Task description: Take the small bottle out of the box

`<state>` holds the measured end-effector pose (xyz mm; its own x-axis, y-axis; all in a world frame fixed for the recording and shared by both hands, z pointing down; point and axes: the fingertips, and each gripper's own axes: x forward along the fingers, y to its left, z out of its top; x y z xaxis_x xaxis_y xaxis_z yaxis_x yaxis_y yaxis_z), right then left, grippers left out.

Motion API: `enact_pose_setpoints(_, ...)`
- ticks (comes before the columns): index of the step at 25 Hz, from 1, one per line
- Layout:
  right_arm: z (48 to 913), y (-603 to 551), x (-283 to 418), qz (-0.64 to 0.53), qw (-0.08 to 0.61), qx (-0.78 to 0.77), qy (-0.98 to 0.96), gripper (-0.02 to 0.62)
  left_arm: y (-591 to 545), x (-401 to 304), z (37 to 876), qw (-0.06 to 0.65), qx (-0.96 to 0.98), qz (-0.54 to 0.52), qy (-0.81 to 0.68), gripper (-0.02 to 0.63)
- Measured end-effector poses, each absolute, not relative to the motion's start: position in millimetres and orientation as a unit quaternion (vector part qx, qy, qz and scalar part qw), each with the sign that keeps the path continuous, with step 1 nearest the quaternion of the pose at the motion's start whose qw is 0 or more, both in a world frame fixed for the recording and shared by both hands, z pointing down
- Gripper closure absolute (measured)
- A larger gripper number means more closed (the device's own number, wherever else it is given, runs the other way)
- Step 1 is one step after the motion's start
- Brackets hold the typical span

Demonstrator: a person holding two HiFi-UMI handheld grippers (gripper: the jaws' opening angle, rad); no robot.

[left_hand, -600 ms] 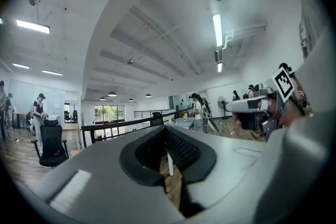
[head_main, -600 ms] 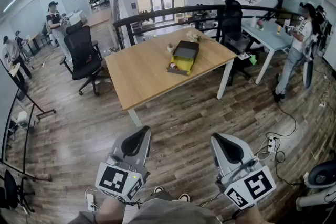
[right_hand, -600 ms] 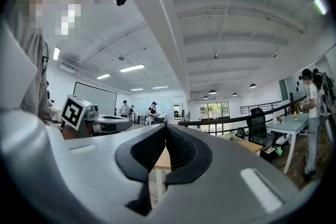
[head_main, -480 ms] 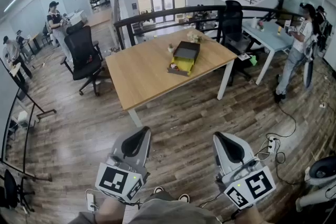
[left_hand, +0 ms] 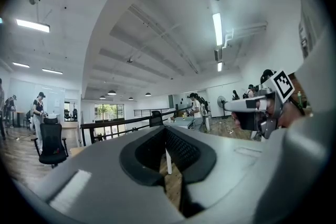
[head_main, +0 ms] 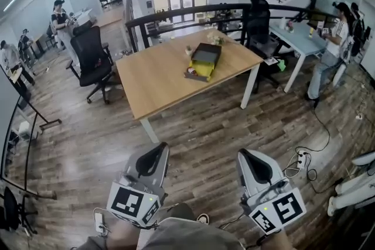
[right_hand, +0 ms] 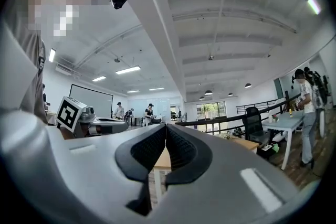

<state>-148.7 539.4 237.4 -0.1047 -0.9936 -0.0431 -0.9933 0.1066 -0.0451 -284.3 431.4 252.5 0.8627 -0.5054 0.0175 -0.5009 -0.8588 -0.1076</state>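
Far ahead on the light wooden rectangular table (head_main: 153,82): dark grey and yellow rectangular box (head_main: 206,57), seemingly open, near the table's far right side. At the box's near end, what is probably the small bottle (head_main: 191,72), no more than a reddish-and-white speck, either inside the yellow part or at its lip; too small to say which. Impossible to tell which way it points, whether upright or lying, or where its long axis runs. Box itself set lengthways, roughly away from the grippers and slanting a little to the right.

Down at waist height, well apart from the table: left grey two-jaw gripper (left_hand: 165,127) and right grey two-jaw gripper (right_hand: 165,125), both aimed forward over the dark wood-plank floor (head_main: 205,132). Fingers pressed together at the tips on both, nothing between them.

Judged as the approach step, with no reaching begun. Next: walk up to the table's near side, spread one pair of fingers, and come down over the box's near end. Worth reading the bottle's lie from close by before choosing a grip angle, then closing across its narrow width and lifting clear of the box walls.
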Motion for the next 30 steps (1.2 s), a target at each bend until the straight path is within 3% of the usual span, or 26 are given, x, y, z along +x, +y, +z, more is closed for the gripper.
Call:
enact_pose_setpoints(7,237,537,-152,0.001,0.056,-0.657,0.752,0.580,432,-285,255,0.051,-0.962,-0.024,0.267,0.606)
enact_pose_setpoints(9,234,536,-150,0.004,0.070,-0.656,0.752,0.529,429,-282,254,0.054,-0.962,-0.021,0.267,0.607)
enact_pose_setpoints(10,233,534,-146,0.005,0.073,-0.659,0.749,0.473,426,-279,254,0.055,-0.962,-0.021,0.267,0.607)
enact_pose_setpoints(12,234,529,-138,0.004,0.071,-0.667,0.742,0.439,420,-274,255,0.053,-0.963,-0.018,0.264,0.606)
enact_pose_setpoints(30,242,395,-78,-0.014,0.032,-0.673,0.739,0.439,287,-212,263,0.033,-0.964,-0.020,0.262,0.606)
